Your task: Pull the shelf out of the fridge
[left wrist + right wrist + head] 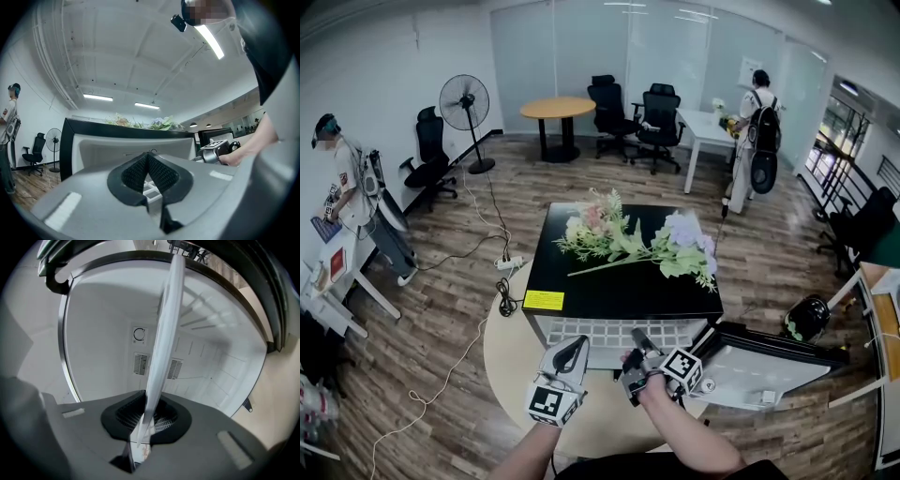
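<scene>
- Right-hand grey two-jaw gripper (146,416), at the open front of the small black fridge (581,291), has its jaws nearly closed, pinching the edge of the flat white plastic grid shelf (609,333).
- In the right gripper view the shelf shows edge-on as a thin white strip, running from the ribbed pads straight into the fridge's white interior towards the vents on its back wall.
- Left-hand grey gripper (149,161) is at the same front edge, to the left of the right one; its pads meet at the tips, with a piece of the shelf's white grid caught between them.
- The shelf lies flat and sticks partway out of the fridge's opening, its long axis across the opening and its front edge towards the person.
- The fridge's door (769,361) stands swung open on its right.
- A bunch of pale artificial flowers (637,239) lies on top of the fridge.
- The fridge sits on a round beige table (516,366).
</scene>
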{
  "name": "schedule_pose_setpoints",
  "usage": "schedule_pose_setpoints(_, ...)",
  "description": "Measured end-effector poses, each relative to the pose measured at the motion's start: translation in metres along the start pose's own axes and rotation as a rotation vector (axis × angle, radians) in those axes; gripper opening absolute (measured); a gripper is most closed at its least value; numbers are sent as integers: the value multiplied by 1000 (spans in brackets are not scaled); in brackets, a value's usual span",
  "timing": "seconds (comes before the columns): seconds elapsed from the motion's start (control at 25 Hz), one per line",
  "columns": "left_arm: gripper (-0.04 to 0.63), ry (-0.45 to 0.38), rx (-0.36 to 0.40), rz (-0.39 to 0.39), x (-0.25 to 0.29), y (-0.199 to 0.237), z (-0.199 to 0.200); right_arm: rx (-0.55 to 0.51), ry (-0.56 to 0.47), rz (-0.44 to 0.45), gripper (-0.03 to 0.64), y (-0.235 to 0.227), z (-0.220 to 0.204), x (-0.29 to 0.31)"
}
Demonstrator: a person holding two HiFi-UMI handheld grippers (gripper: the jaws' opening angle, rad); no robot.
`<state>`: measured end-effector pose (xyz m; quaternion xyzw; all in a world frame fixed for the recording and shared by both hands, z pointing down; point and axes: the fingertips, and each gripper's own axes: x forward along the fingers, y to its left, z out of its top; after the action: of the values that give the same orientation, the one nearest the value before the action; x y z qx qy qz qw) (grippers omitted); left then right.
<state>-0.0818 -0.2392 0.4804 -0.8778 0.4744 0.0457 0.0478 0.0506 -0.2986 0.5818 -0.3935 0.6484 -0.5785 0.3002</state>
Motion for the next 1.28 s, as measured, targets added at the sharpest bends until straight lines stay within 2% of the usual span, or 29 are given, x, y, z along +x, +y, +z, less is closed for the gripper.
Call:
schedule_pose_setpoints(0.52,0,-5,-6,-10,-3,-7,1,-10,8,-5,43,1,-11,-17)
schedule_pose_setpoints(0.68,0,-4,-4,-9,-4,-8,2,-9,9,-48,43,-3,-13,-24)
schedule_pose_setpoints(0.92,0,6,0,-10,-5,-9,0,-21,11,-24,43,-1,-15,-25)
schedule_pose_setpoints(1.08,0,1,2,-8,-7,-9,2,-19,14,-57,44,-4,-18,-31)
schedule_pose_setpoints(1.28,0,-6,7,-7,-10,-9,5,-27,14,-26,44,-1,-20,-32)
